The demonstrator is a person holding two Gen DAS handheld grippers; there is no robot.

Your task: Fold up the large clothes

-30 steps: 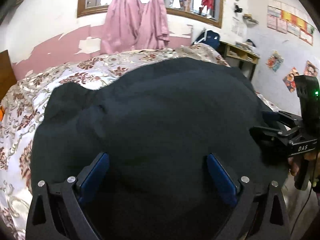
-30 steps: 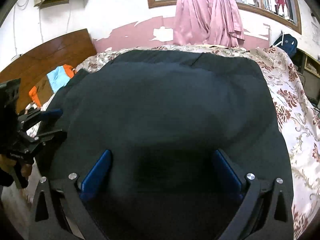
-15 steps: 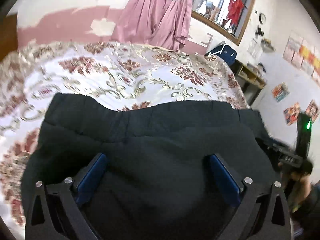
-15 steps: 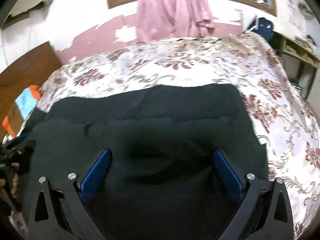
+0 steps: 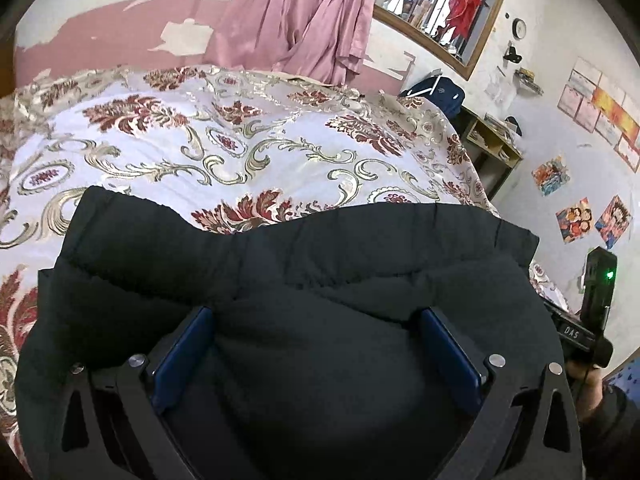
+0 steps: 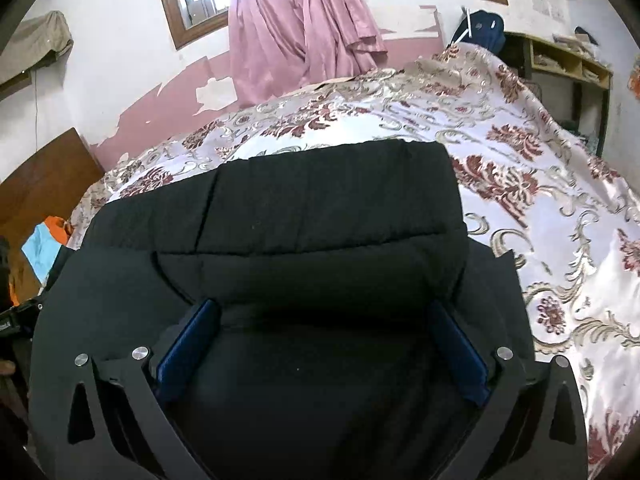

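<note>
On the floral bedspread (image 5: 256, 148), at the edge nearest the cameras, a black garment (image 5: 320, 264) is spread, folded so that a padded, stitched band forms its far edge. Beyond that band the bedspread is seen bare up to the wall, where a pink curtain (image 5: 304, 24) hangs by a wood-framed window (image 5: 452, 12).

The left gripper (image 5: 318, 344) is seen with its blue pads (image 5: 188, 352) set wide apart, and black cloth fills the gap between them; whether any cloth is pinched cannot be told, since the pads are not pressed together on it. The right gripper (image 6: 322, 344) is shown likewise, its blue pads (image 6: 188, 348) well apart with the garment (image 6: 328, 208) bulging up between them. In the right wrist view a doubled layer of the garment is seen lying over the lower layer, its far edge squared off against the bedspread (image 6: 520, 168).

At the right edge of the left wrist view, just beside the garment, the right gripper's body (image 5: 596, 308) is seen with a green light lit. A wooden headboard (image 6: 44, 176) is seen left of the bedspread in the right wrist view, with orange and blue cloth (image 6: 44, 236) near it. A wooden shelf (image 6: 560, 60) stands past the bedspread's far right corner.
</note>
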